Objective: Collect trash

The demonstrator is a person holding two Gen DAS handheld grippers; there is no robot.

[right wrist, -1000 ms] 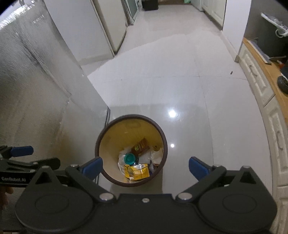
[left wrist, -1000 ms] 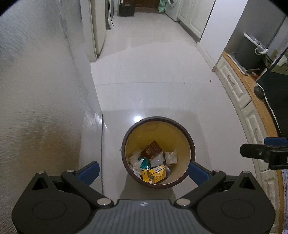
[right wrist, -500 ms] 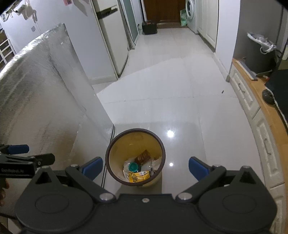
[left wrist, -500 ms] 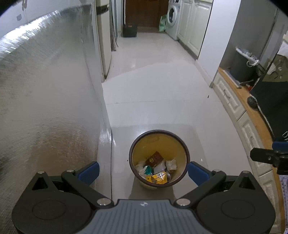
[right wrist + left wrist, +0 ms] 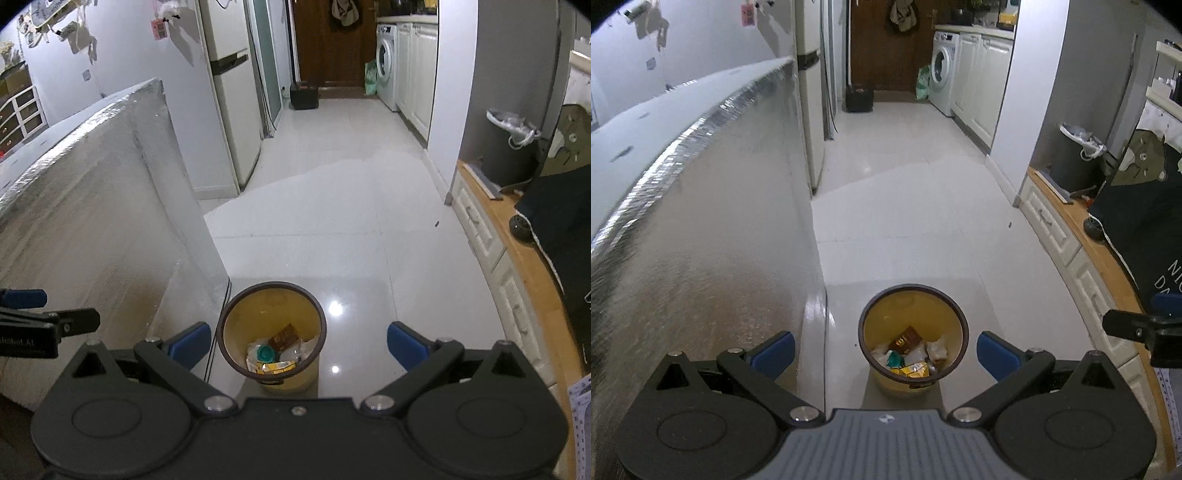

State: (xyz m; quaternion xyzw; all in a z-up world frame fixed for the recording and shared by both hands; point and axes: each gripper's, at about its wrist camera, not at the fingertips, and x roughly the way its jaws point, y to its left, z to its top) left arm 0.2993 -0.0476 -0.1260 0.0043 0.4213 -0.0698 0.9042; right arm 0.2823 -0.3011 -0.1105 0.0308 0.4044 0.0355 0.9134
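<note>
A yellow trash bin (image 5: 882, 321) with a dark brown rim stands on the white tiled floor, seen from above in both wrist views (image 5: 243, 317). Inside lie a brown wrapper (image 5: 905, 338), a yellow packet (image 5: 912, 369), a teal lid (image 5: 266, 353) and crumpled white paper. My left gripper (image 5: 884, 352) hovers high over the bin, open, nothing between its blue pads. My right gripper (image 5: 297, 345) is likewise open and empty above the bin. Each gripper shows at the edge of the other's view.
A tall silvery foil-covered panel (image 5: 701, 221) stands close on the left. White cabinets with a wooden top (image 5: 1082, 236) run along the right, with a dark cloth (image 5: 1137, 221) on it. Down the hallway are a fridge (image 5: 229, 92), a washing machine (image 5: 942, 85) and a brown door.
Both grippers have risen and pulled back from the bin, which now looks smaller and lower in each view. More of the hallway shows. Both stay open and empty.
</note>
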